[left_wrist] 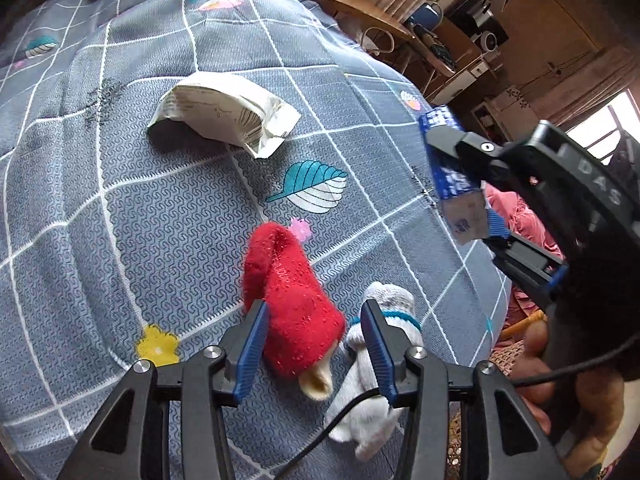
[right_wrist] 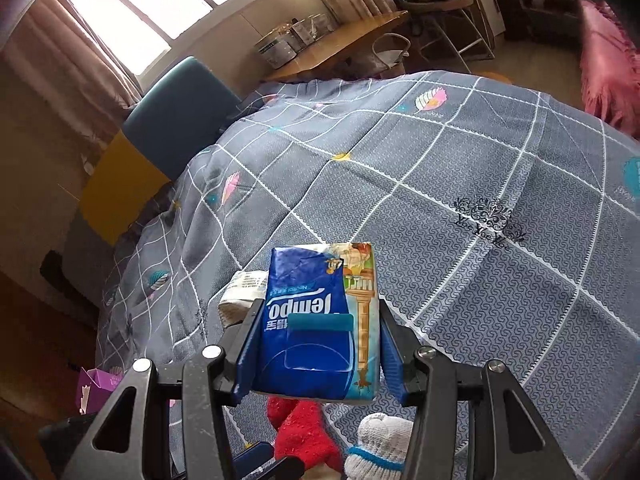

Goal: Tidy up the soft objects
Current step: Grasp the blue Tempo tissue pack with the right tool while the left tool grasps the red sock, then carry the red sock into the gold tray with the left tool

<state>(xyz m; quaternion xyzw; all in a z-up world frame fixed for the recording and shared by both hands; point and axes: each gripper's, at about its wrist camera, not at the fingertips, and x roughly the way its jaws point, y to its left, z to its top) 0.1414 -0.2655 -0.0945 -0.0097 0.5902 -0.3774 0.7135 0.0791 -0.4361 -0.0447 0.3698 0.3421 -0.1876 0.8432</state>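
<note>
On the grey checked quilt (left_wrist: pixel 120 200) lies a red fuzzy sock (left_wrist: pixel 296 304), between the jaws of my left gripper (left_wrist: pixel 316 340). The jaws stand open; the left pad (left_wrist: pixel 254 340) brushes the sock's edge and the other stays clear of it. A white knit glove with a teal band (left_wrist: pixel 384 304) lies beside the sock, under the right finger. My right gripper (right_wrist: pixel 320 308) is shut on a blue Tempo tissue pack (right_wrist: pixel 316 340) and holds it above the quilt (right_wrist: pixel 480 240). Below the pack show the red sock (right_wrist: pixel 304 428) and the glove (right_wrist: pixel 380 436).
A crumpled white paper pack (left_wrist: pixel 224 116) lies farther up the quilt. The right gripper (left_wrist: pixel 464 200) with its tissue pack (left_wrist: pixel 448 160) hangs at the bed's right edge, a hand (left_wrist: pixel 560 400) below it. A wooden table (right_wrist: pixel 340 40), teal chair (right_wrist: pixel 180 112) and purple box (right_wrist: pixel 96 388) stand around the bed.
</note>
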